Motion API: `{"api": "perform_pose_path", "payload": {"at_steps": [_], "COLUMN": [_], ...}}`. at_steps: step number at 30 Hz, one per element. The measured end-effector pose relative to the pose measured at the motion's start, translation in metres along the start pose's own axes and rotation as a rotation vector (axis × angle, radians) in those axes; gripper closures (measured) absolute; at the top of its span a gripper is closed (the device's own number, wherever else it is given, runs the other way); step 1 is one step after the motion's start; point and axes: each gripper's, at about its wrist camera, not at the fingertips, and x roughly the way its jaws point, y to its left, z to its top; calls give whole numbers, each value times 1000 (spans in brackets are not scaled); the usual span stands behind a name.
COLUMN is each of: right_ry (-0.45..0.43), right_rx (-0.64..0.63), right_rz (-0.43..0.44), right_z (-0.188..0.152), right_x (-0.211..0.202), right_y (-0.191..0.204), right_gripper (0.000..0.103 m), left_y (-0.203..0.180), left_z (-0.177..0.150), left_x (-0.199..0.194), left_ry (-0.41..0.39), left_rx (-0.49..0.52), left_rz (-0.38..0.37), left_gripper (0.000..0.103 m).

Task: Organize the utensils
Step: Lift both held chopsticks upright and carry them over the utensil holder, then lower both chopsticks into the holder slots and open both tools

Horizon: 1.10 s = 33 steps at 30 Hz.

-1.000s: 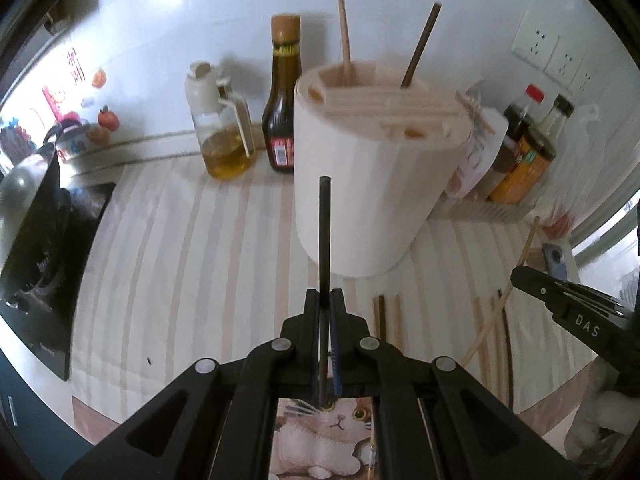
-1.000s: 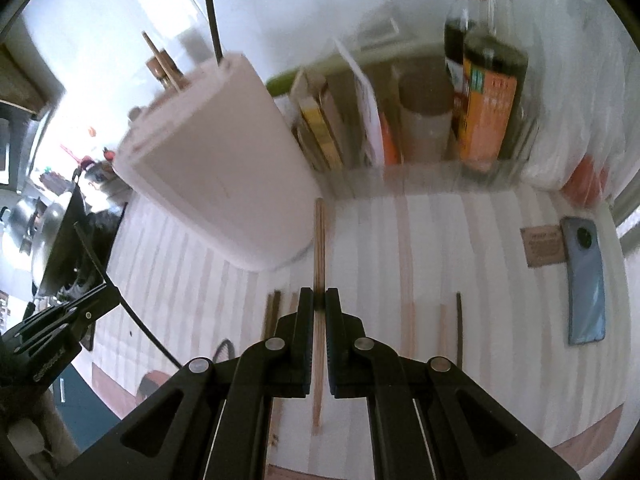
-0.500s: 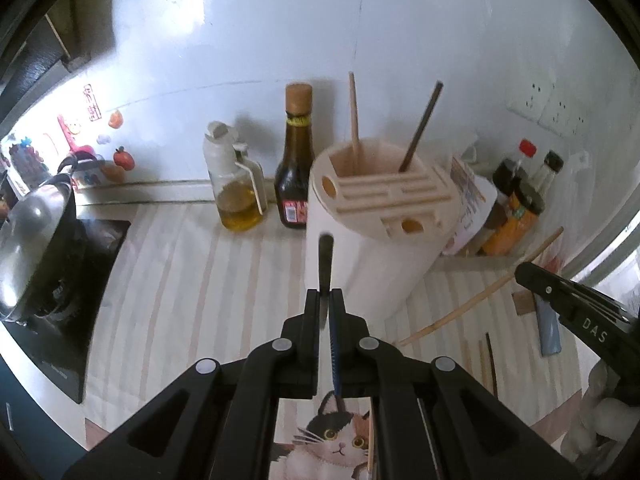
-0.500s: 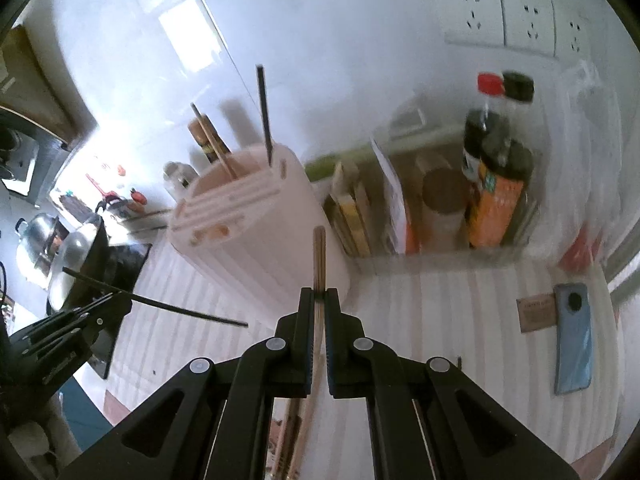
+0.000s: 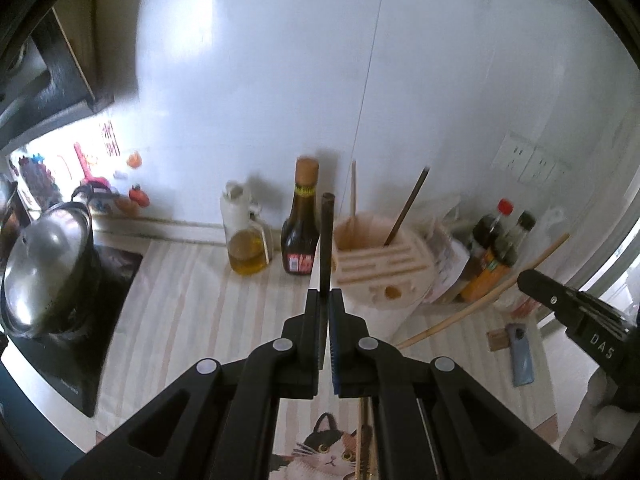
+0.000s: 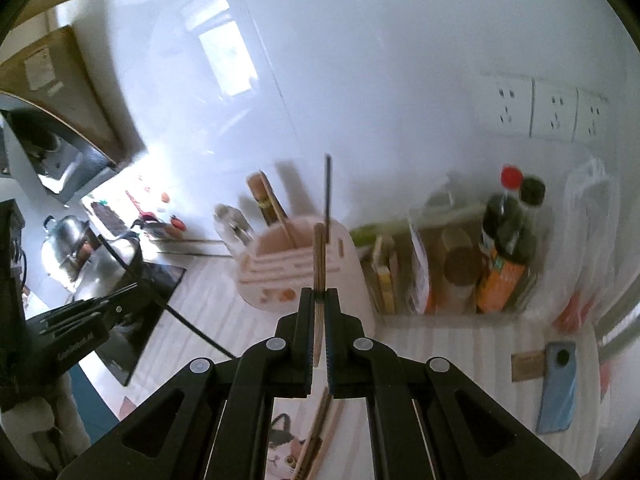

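My left gripper (image 5: 325, 300) is shut on a dark chopstick (image 5: 326, 240), held upright above the counter in front of the pale utensil holder (image 5: 380, 268). My right gripper (image 6: 319, 300) is shut on a light wooden chopstick (image 6: 319, 256), also raised in front of the holder (image 6: 296, 272). The holder has one light chopstick (image 5: 353, 188) and one dark chopstick (image 5: 408, 208) standing in it. More chopsticks (image 6: 316, 436) lie on the counter below the right gripper. The right gripper with its chopstick (image 5: 480, 300) shows at the right of the left wrist view.
An oil jug (image 5: 244, 240) and a dark sauce bottle (image 5: 300, 232) stand left of the holder. Sauce bottles (image 6: 508, 232) and packets sit in a rack at the right. A blue phone (image 6: 558, 384) lies on the counter. A steel pot (image 5: 44, 268) sits on the stove at left.
Both grippers have lifted well above the counter with their chopsticks. The holder now looks smaller and lower, and its slotted top is in view.
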Motion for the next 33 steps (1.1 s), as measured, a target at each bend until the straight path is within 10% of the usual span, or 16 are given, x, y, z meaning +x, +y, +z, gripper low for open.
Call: {"api": "perform_pose_path", "payload": {"at_steps": [17, 33], "right_ry": [-127, 14], "right_rx": [-135, -108], "right_rz": [21, -63], "right_z": [108, 140], "right_x": [-43, 76], "right_y": [36, 22], "right_gripper": [98, 98], "left_y": [-27, -8], "left_z": [125, 129], "left_x": [-35, 91], "left_ry": [-179, 33], "left_rx": [80, 3], "left_rz": [-51, -72], "left_gripper": [102, 103]}}
